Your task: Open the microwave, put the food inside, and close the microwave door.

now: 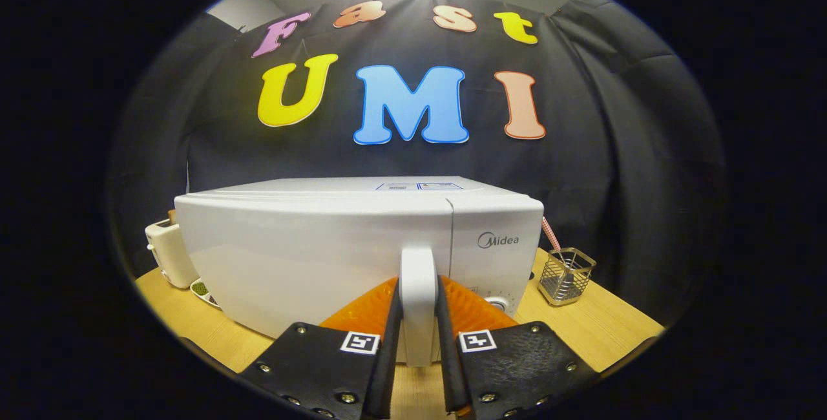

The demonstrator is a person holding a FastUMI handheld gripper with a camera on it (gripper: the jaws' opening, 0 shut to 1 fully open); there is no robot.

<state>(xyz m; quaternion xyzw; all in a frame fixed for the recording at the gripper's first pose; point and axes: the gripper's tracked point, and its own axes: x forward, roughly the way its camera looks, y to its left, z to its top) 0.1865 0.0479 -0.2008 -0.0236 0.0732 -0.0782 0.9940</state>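
My claw (418, 329) is pinching the microwave (310, 252) door handle (418, 284). If I pull off-axis, the fingers could slip, or the microwave could slide along the counter (601, 329).

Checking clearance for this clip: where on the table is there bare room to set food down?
Bare wood lies right of the microwave, before the wire basket. Left is crowded by toaster and dish. The gripper is shut on the door handle.
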